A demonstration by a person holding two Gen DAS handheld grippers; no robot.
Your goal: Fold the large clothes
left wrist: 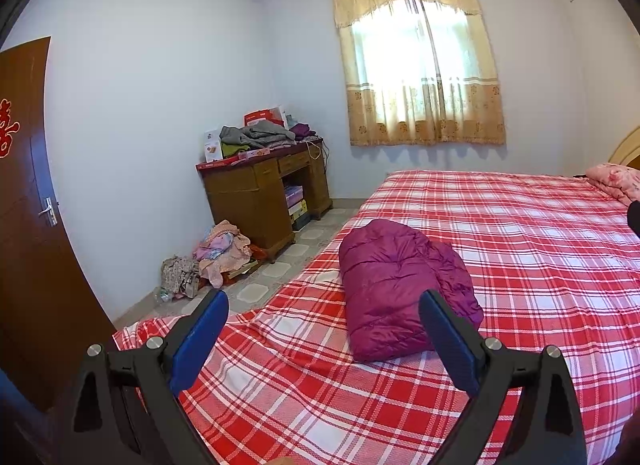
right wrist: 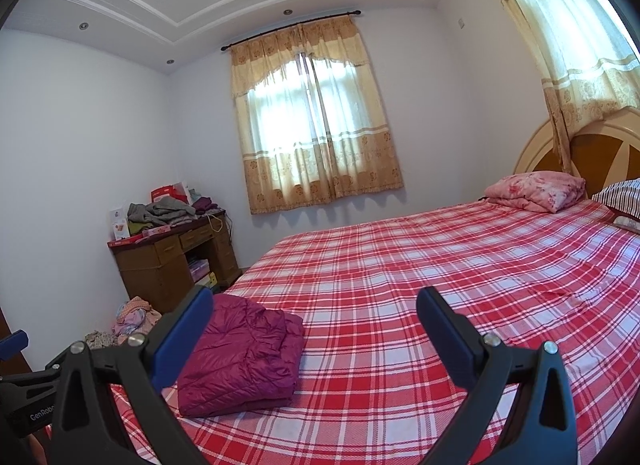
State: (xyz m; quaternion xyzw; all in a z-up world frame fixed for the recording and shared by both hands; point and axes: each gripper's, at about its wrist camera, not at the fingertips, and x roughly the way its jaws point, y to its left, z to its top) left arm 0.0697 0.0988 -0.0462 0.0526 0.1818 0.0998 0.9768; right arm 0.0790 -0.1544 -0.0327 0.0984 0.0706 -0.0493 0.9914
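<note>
A purple quilted jacket (left wrist: 396,285) lies folded into a compact bundle on the red plaid bed (left wrist: 540,265). In the right wrist view the jacket (right wrist: 244,357) lies near the bed's left side (right wrist: 400,285). My left gripper (left wrist: 324,305) is open and empty, held above the bed's near corner, just short of the jacket. My right gripper (right wrist: 314,301) is open and empty, raised over the bed to the right of the jacket. Part of the left gripper (right wrist: 12,341) shows at the right wrist view's left edge.
A wooden desk (left wrist: 260,193) piled with clothes stands against the far wall. A heap of clothes (left wrist: 216,257) lies on the floor beside it. A brown door (left wrist: 32,225) is at the left. A pink folded quilt (right wrist: 536,189) and the headboard (right wrist: 580,153) are at the bed's far end.
</note>
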